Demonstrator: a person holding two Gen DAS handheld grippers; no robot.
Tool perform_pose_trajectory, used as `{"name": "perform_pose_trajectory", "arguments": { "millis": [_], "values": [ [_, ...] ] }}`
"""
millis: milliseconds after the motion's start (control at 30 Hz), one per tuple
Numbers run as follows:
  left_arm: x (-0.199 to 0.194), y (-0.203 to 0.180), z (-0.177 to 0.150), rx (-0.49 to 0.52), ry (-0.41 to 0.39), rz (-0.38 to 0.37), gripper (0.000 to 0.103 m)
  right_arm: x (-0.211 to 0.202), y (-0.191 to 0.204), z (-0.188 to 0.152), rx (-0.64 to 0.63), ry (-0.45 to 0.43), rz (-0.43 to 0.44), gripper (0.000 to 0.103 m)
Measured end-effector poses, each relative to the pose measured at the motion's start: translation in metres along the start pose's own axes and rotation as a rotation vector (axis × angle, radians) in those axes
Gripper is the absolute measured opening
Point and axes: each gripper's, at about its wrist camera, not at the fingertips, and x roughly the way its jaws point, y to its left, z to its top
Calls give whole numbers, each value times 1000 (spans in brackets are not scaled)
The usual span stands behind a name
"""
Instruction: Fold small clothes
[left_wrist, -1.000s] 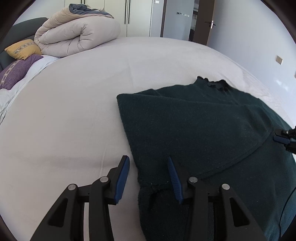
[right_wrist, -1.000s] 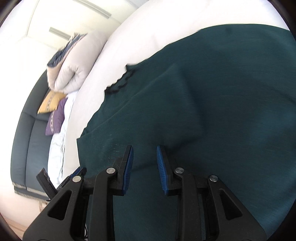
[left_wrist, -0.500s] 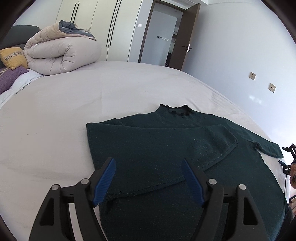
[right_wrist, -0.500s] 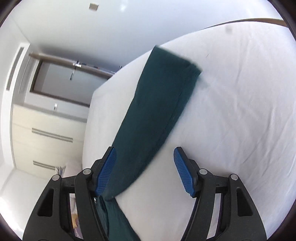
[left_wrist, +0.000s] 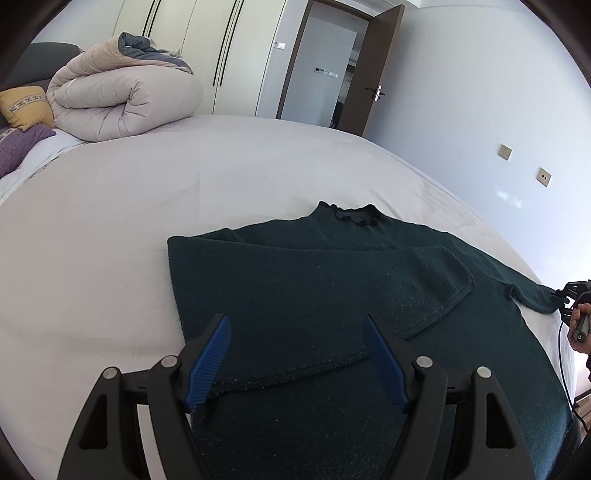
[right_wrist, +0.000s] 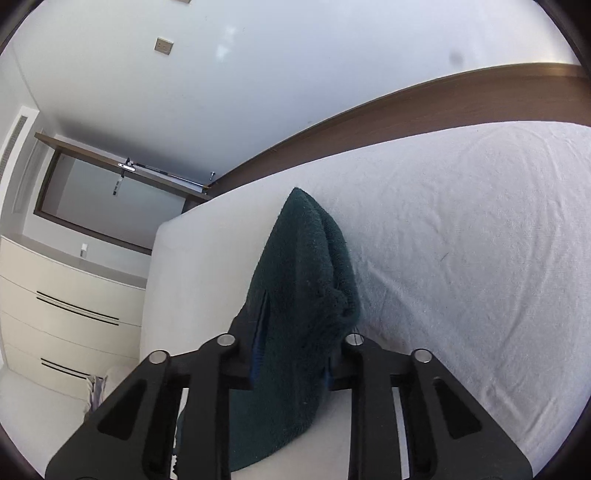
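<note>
White bed (left_wrist: 110, 258), dark green sweater (left_wrist: 314, 295) sleeve (right_wrist: 306, 277) between closing right hand-held gripper (right_wrist: 291, 354)

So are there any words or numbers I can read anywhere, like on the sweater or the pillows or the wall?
None can be read.
Sweater: plain dark green knit, no label showing.
Yellow pillow: only a woven pattern band, no letters.
Small plate on the wall past the open door: has marks, too small and blurred to read.
Wall sockets: blank.
</note>
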Motion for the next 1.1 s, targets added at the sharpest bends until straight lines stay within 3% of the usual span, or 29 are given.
{"name": "perform_pose_trajectory", "arguments": {
  "millis": [167, 300, 433, 533, 633, 700, 767, 900, 967, 1000, 1067, 1100],
  "values": [
    [-5, 7, 5, -53, -5, -44, 76, -8, 74, -31, -213, -17, 3, 12],
    [-7, 11, 6, -95, -4, -72, 78, 1, 180, -110, -528, 54, 74, 12],
    [-7, 21, 7, -155, 4, -101, 78, 7, 281, -259, -927, 172, 150, 12],
    [-7, 31, 9, -217, 9, -139, 78, 5, 321, -384, -1172, 252, 220, 12],
    [-4, 40, 8, -296, 29, -199, 78, -14, 324, -496, -1368, 294, 250, 12],
    [-2, 46, 7, -341, 42, -231, 78, -23, 304, -567, -1434, 335, 247, 12],
    [1, 52, 6, -381, 53, -256, 78, -27, 274, -601, -1451, 383, 240, 12],
    [6, 58, 3, -437, 76, -286, 78, 15, 248, -604, -1418, 472, 237, 12],
    [7, 59, 1, -441, 83, -289, 78, 46, 239, -578, -1397, 540, 214, 17],
    [7, 57, 1, -437, 85, -288, 78, 53, 238, -544, -1382, 566, 234, 23],
    [9, 54, 3, -428, 90, -290, 78, 37, 220, -537, -1360, 592, 288, 57],
    [9, 52, 3, -425, 94, -293, 80, 29, 215, -531, -1338, 601, 311, 81]
  ]
}}
